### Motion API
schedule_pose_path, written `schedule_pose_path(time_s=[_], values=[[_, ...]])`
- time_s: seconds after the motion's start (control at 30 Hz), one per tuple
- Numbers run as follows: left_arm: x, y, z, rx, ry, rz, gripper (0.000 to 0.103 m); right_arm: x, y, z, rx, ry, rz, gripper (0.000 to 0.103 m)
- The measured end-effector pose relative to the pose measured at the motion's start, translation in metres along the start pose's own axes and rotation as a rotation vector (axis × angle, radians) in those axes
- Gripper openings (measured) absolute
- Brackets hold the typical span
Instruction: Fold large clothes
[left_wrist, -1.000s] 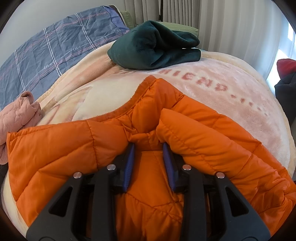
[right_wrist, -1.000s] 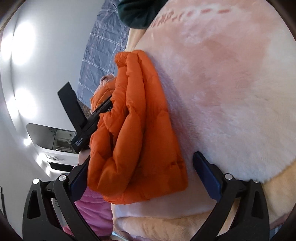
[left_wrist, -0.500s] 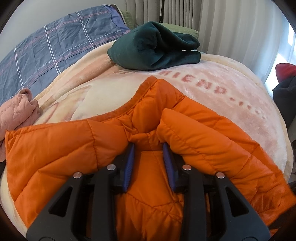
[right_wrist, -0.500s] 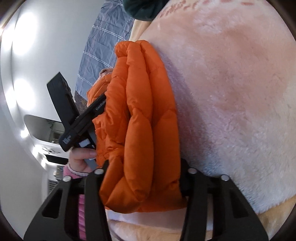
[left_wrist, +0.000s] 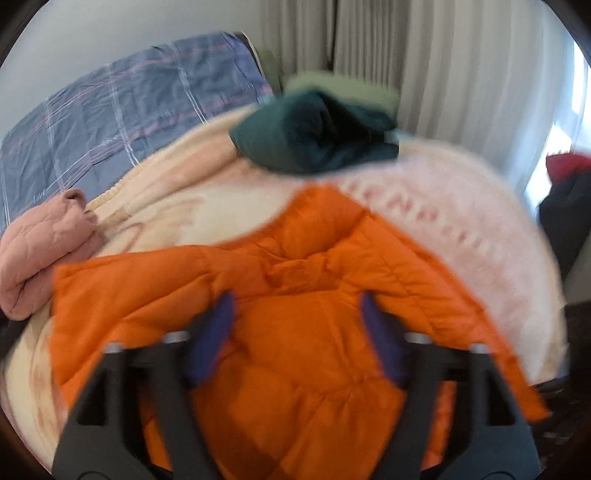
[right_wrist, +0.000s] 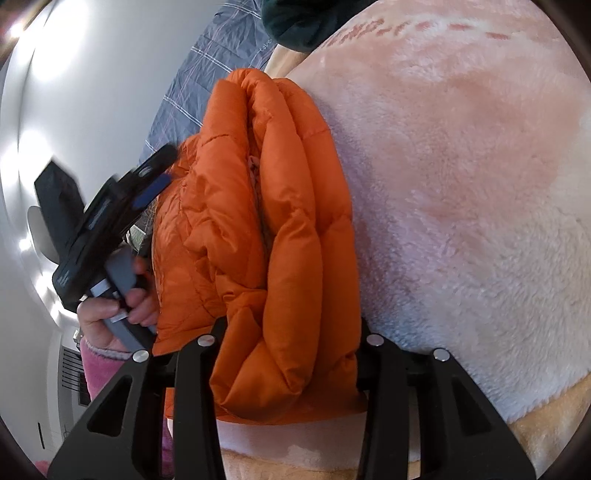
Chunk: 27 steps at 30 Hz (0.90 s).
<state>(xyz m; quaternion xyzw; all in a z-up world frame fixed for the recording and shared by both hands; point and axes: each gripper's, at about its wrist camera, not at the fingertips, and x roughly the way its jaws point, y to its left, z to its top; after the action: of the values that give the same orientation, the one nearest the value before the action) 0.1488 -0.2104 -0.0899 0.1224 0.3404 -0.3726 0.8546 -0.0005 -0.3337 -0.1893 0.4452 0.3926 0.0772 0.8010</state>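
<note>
Puffy orange quilted jacket (left_wrist: 295, 362) covers the near part of the fleecy pink-and-cream blanket (left_wrist: 461, 221). Bare blanket beyond and right of it is free to pass. Far edge blocked by dark green folded garment (left_wrist: 314, 136); crumpled pink quilted garment (left_wrist: 44, 243) crowds the left.

Orange quilted jacket (left_wrist: 295, 350), pink fleece blanket (left_wrist: 461, 206), blue plaid sheet (left_wrist: 110, 122), dark green garment (left_wrist: 314, 136)

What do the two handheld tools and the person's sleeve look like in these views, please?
Each tool, left and right, has black angular finger frames with triangular cutouts and silver rivets. The left tool's pads are blue-purple. The sleeve is pink with a paler cuff.
</note>
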Motion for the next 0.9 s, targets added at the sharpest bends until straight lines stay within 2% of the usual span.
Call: schedule_pose_path(time_s=[0.13,0.2,0.27,0.37,0.57,0.63,0.73,0.77,0.8,0.9], values=[[-0.033,0.046,-0.010,-0.101,-0.050,0.093,0.094,0.000,-0.002,-0.001,-0.011,-0.004,0.000,0.040],[-0.038,0.083,-0.024,-0.200,-0.025,0.121,0.094,0.000,-0.001,-0.002,-0.021,-0.009,-0.005,0.040],[-0.037,0.113,-0.040,-0.325,0.009,0.104,0.096,0.000,0.001,-0.004,-0.030,-0.013,-0.013,0.041],[-0.029,0.150,-0.070,-0.577,0.045,-0.094,0.097,-0.002,0.002,-0.007,-0.046,-0.020,-0.037,0.042],[0.003,0.154,-0.086,-0.690,0.078,-0.287,0.099,-0.006,0.017,-0.017,-0.120,-0.067,-0.122,0.043],[0.007,0.154,-0.086,-0.693,0.077,-0.310,0.098,-0.007,0.022,-0.019,-0.143,-0.084,-0.149,0.043],[0.004,0.144,-0.076,-0.631,0.056,-0.309,0.072,-0.013,0.039,-0.027,-0.228,-0.138,-0.207,0.034],[-0.004,0.139,-0.070,-0.590,0.037,-0.300,0.058,-0.016,0.047,-0.030,-0.268,-0.159,-0.229,0.032],[-0.011,0.137,-0.066,-0.562,0.022,-0.293,0.050,-0.017,0.053,-0.033,-0.292,-0.172,-0.239,0.030],[-0.036,0.128,-0.047,-0.482,-0.038,-0.274,0.043,-0.025,0.067,-0.039,-0.350,-0.210,-0.236,0.027]])
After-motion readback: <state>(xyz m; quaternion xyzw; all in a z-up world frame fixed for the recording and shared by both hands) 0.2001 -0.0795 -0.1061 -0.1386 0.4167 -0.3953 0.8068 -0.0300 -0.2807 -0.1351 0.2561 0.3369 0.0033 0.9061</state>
